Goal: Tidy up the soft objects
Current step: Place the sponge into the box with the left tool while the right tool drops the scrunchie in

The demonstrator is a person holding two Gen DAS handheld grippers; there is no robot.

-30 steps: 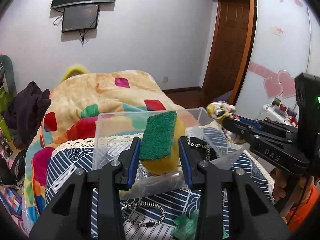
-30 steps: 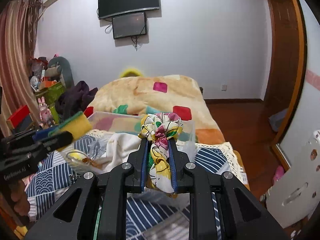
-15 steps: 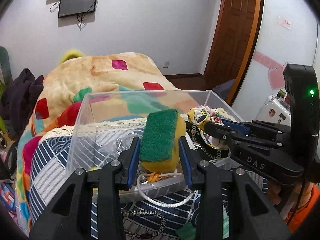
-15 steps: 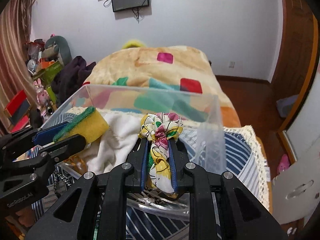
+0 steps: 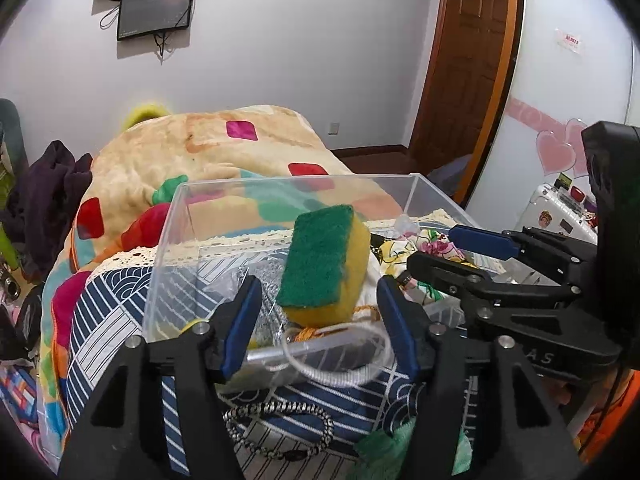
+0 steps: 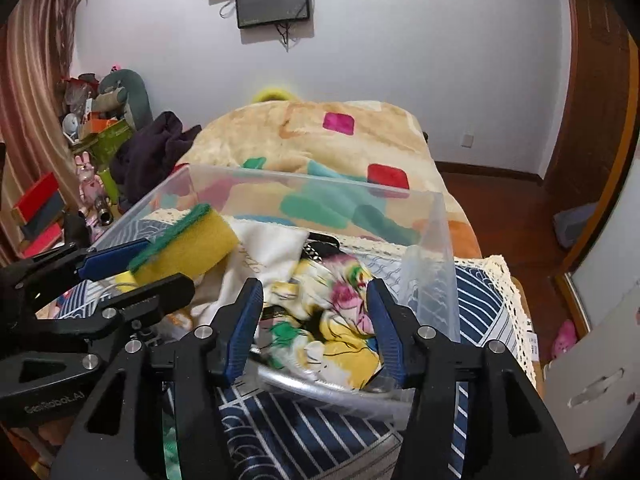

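A clear plastic box [image 5: 280,184] [image 6: 424,240] stands on the striped cloth. A yellow sponge with a green scouring face [image 5: 326,266] [image 6: 192,240] sits tilted inside it, between the spread fingers of my left gripper [image 5: 318,320], which is open and not touching it. A floral cloth scrunchie [image 6: 332,320] [image 5: 424,244] lies in the box in front of my right gripper [image 6: 316,324], which is open over the box's near rim. A white cloth [image 6: 268,252] lies in the box behind it.
A white cord loop [image 5: 340,356] and a beaded bracelet [image 5: 280,428] lie on the striped cloth [image 6: 480,292] near the box. A green cloth [image 5: 384,452] lies by the front. A patterned blanket [image 5: 224,148] covers the bed behind. Clutter stands at the left [image 6: 92,120].
Both grippers have opened. The sponge and the scrunchie, held half a second ago, now rest loose in the box. Both grippers have moved closer over the box.
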